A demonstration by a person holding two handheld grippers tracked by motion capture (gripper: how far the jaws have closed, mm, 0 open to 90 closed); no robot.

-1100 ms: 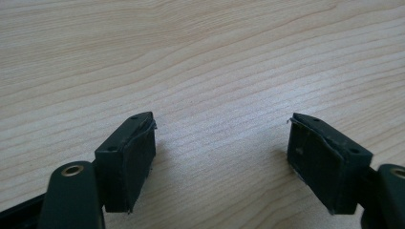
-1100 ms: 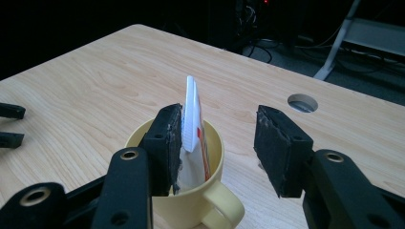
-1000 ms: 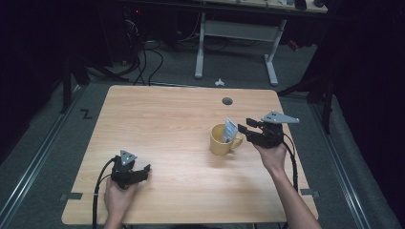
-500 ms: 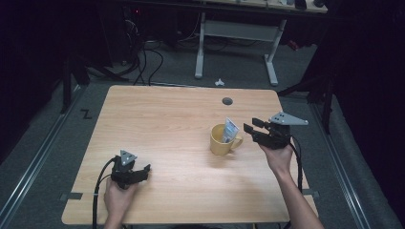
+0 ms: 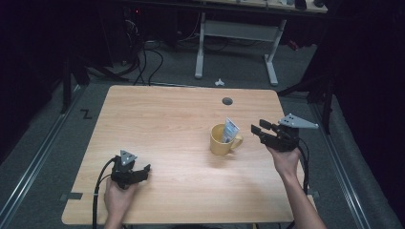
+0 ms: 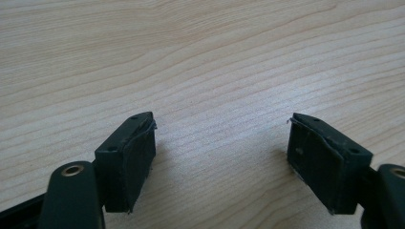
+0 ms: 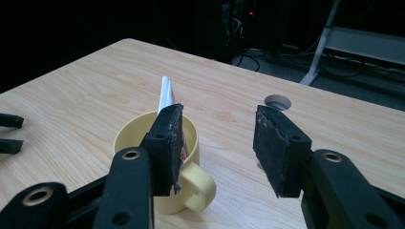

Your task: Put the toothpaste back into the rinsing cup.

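the right gripper hangs just off the mug, at about three o'clock from it in the high view, jaws parted with nothing between them. in the right gripper view the same gripper looks past the mug with its handle turned toward the camera. the packet stands tilted inside the mug, its top poking above the rim; in the right gripper view the packet shows as a thin white edge behind the left jaw. the mug sits right of the table's centre, toward four o'clock, well apart from the left gripper.

the left gripper rests low near the table's seven o'clock corner, released, jaws wide over bare wood in the left gripper view.

my reading: the packet is in the mug and the right gripper stands clear of it, so this looks like the gap between letting go and whatever comes next. if the mug is to be moved, the next move calls for turning the jaws to straddle the handle or the rim at three o'clock, then closing without tipping it, since the packet leans and could slide out.

counts: one mug, one packet, two grippers, one round hole in the table at twelve o'clock from the mug.
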